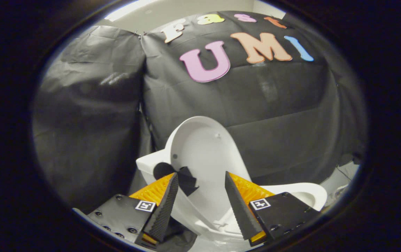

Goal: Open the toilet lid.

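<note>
The white toilet lid (205,147) stands raised, its inner face turned toward me, leaning back against the white tank (149,164). The white seat (305,193) lies below it, curving off to the right behind the right finger. My gripper (201,176) is open; its two black serrated fingers (167,206) with orange backs point up at the lid's lower part. The lid shows in the gap between them, and nothing is gripped. A piece of black cloth or tape (186,180) sits on the lid's left edge, just beside the left fingertip.
Black cloth walls (92,122) close in the booth behind and to the left of the toilet. A strip of pale floor (343,175) shows at the right, past the seat.
</note>
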A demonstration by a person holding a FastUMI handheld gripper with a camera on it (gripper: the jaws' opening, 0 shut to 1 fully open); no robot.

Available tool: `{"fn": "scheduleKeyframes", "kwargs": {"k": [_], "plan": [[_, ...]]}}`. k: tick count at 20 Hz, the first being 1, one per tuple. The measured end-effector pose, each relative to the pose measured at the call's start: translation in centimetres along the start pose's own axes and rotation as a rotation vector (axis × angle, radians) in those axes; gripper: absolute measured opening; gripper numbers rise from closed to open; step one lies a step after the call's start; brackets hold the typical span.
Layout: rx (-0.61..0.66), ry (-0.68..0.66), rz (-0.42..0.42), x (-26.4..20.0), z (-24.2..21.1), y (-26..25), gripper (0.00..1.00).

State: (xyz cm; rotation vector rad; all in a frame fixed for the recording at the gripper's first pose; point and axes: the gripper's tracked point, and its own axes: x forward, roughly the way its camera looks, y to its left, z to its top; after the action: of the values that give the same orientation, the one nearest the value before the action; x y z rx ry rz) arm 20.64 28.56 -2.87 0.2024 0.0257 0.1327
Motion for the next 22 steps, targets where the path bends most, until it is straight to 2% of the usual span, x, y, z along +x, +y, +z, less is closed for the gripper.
{"fn": "scheduleKeyframes", "kwargs": {"k": [6,12,18,22], "plan": [[-0.053,-0.039,-0.168,-5.4,2.7,-9.4,0.83],[-0.06,-0.051,-0.189,-10.3,3.9,-15.9,0.83],[-0.113,0.021,-0.225,-12.8,3.6,-21.6,0.83],[-0.19,0.057,-0.182,-13.7,3.7,-23.3,0.83]]}}
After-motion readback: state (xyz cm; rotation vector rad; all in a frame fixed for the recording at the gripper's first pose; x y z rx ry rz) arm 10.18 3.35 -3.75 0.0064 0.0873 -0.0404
